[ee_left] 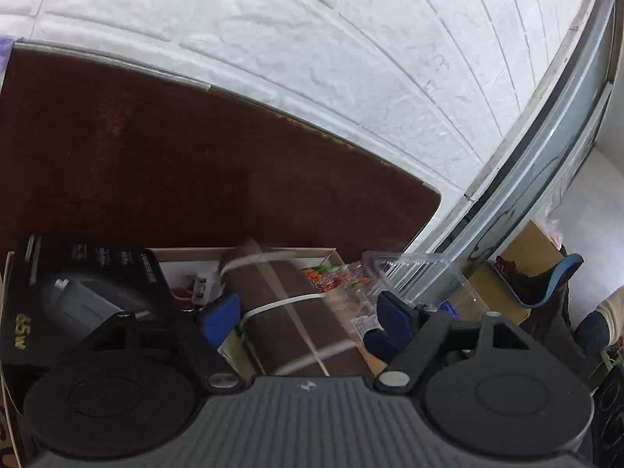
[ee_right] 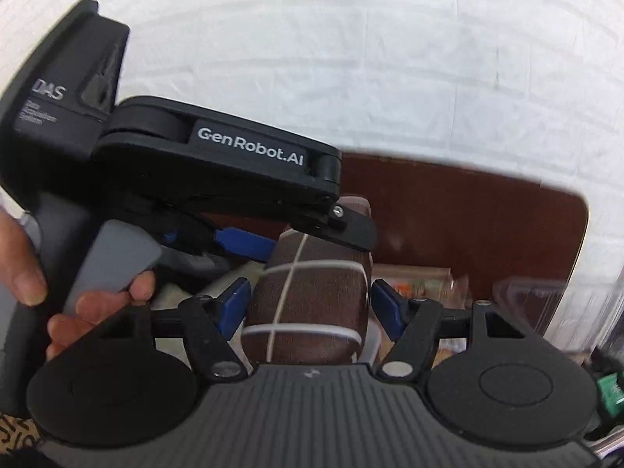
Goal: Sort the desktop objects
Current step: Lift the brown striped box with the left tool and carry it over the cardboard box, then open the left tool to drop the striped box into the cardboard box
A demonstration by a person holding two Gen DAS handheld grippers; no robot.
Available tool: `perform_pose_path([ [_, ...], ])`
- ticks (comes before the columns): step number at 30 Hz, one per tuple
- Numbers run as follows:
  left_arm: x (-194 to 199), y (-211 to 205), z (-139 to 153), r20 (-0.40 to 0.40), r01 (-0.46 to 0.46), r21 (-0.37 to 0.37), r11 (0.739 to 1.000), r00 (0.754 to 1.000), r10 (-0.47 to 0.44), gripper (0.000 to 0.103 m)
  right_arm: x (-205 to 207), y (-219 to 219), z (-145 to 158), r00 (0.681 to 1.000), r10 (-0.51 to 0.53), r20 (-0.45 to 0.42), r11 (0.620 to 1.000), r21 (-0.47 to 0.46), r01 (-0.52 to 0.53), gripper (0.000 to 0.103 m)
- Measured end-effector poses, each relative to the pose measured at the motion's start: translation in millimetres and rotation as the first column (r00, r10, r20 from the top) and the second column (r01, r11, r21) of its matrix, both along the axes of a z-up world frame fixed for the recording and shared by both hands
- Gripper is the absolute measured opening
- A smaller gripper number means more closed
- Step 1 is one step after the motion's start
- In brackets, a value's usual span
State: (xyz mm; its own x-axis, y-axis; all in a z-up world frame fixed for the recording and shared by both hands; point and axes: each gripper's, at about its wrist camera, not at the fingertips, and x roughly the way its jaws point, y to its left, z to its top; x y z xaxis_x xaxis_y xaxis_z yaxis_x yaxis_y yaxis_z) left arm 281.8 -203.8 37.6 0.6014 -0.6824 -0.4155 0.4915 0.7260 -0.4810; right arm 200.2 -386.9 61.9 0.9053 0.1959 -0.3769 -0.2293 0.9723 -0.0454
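A brown box with white straps [ee_left: 288, 312] lies between my left gripper's [ee_left: 306, 312] blue fingers, over a cardboard tray [ee_left: 249, 251]. The jaws stand wide, one pad at each side of the box. In the right wrist view the same brown box [ee_right: 308, 304] sits between my right gripper's [ee_right: 308, 304] blue pads, which stand close at its sides. The left gripper's body [ee_right: 218, 163] reaches in from the left, and its pads clamp the far end of the box. A hand [ee_right: 89, 304] holds its trigger.
A black 65W box [ee_left: 78, 292] lies at the left of the tray. A clear plastic container [ee_left: 409, 273] and a snack packet [ee_left: 335, 277] lie to the right. The brown tabletop [ee_left: 195, 163] meets a white brick wall [ee_left: 312, 39]. Cardboard boxes [ee_left: 518, 257] stand beyond the table's right edge.
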Motion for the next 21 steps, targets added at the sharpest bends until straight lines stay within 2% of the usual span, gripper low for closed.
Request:
perform_pose_path([
  [1, -4, 2, -1, 0.039, 0.018, 0.01, 1.0, 0.999, -0.018, 0.089, 0, 0, -3, 1.0, -0.009, -0.004, 1.0, -0.004, 0.009, 0.069],
  [2, -9, 3, -1, 0.062, 0.026, 0.021, 0.999, 0.998, -0.028, 0.091, -1, -2, -4, 1.0, -0.017, -0.001, 1.0, 0.0, 0.017, 0.07],
  [4, -15, 5, 0, 0.078, 0.043, 0.033, 0.999, 0.996, -0.046, 0.091, -7, -5, -5, 0.999, -0.032, 0.022, 0.999, 0.023, 0.032, 0.076],
  [7, -21, 8, 3, 0.094, 0.04, 0.034, 0.999, 0.995, -0.043, 0.093, -25, -11, -4, 0.996, -0.067, 0.066, 0.997, 0.049, 0.064, 0.076],
  [11, -28, 11, 8, 0.094, 0.031, 0.015, 0.999, 0.995, -0.032, 0.099, -27, -3, -4, 0.996, -0.075, 0.049, 0.997, 0.006, 0.074, 0.045],
  [13, -33, 12, 10, 0.102, 0.036, 0.017, 0.999, 0.994, -0.038, 0.099, -20, 3, -7, 0.998, -0.061, 0.024, 0.998, -0.011, 0.062, 0.041],
  [15, -37, 12, 11, 0.111, 0.035, 0.031, 0.999, 0.993, -0.039, 0.099, -24, 27, -6, 0.998, -0.058, 0.009, 0.998, -0.04, 0.058, 0.041],
  [17, -41, 11, 11, 0.118, 0.03, 0.053, 0.998, 0.992, -0.036, 0.099, -27, 34, -5, 0.998, -0.062, 0.02, 0.996, -0.06, 0.063, 0.041],
  [19, -48, 14, 14, 0.132, 0.029, 0.069, 0.997, 0.99, -0.038, 0.099, -26, 27, -1, 0.998, -0.051, 0.035, 0.998, -0.038, 0.052, 0.043],
  [21, -57, 17, 16, 0.141, 0.022, 0.083, 0.996, 0.989, -0.034, 0.099, -46, 32, 6, 0.996, -0.061, 0.06, 0.998, -0.021, 0.062, 0.058],
])
